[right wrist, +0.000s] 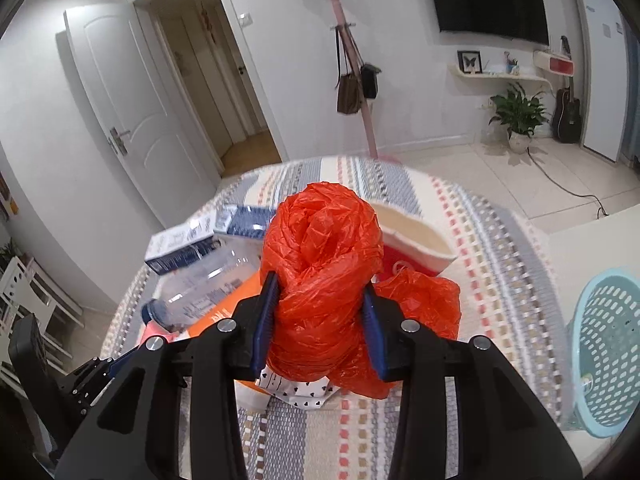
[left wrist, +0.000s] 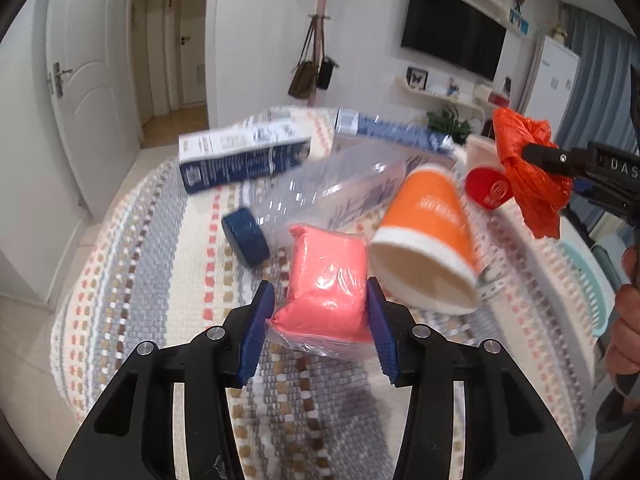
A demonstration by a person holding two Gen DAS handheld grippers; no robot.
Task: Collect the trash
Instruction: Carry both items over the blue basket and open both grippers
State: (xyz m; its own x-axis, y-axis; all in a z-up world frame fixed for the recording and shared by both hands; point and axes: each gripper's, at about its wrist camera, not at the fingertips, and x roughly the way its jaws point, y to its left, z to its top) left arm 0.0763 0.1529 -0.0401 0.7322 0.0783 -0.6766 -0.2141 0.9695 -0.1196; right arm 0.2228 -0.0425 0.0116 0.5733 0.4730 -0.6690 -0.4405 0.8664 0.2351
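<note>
We have 2 pieces of trash in hand and nothing yet shown delivered. Our left gripper [left wrist: 320,316] has its blue pads pressed on both sides of a pink packet in clear wrap [left wrist: 326,296], held at the near edge of the litter on the striped tablecloth [left wrist: 160,280]. Our right gripper [right wrist: 320,320] is clamped about the middle of a crumpled orange plastic bag [right wrist: 320,264], which hangs clear of the table at the right. The pale blue perforated basket [right wrist: 608,348] stands at the far right edge of the table, well apart from both loads; its inside shows no clear contents, so we judge the collecting as barely begun. Still lying on the cloth are an orange paper cup [left wrist: 424,240] on its side, a clear bottle with a blue cap [left wrist: 320,196], 2 dark blue cartons [left wrist: 244,156] at the far side, and a red-and-cream container [right wrist: 416,244]. By our reckoning, both loads go to the basket next, then at least 5 more pieces.
</note>
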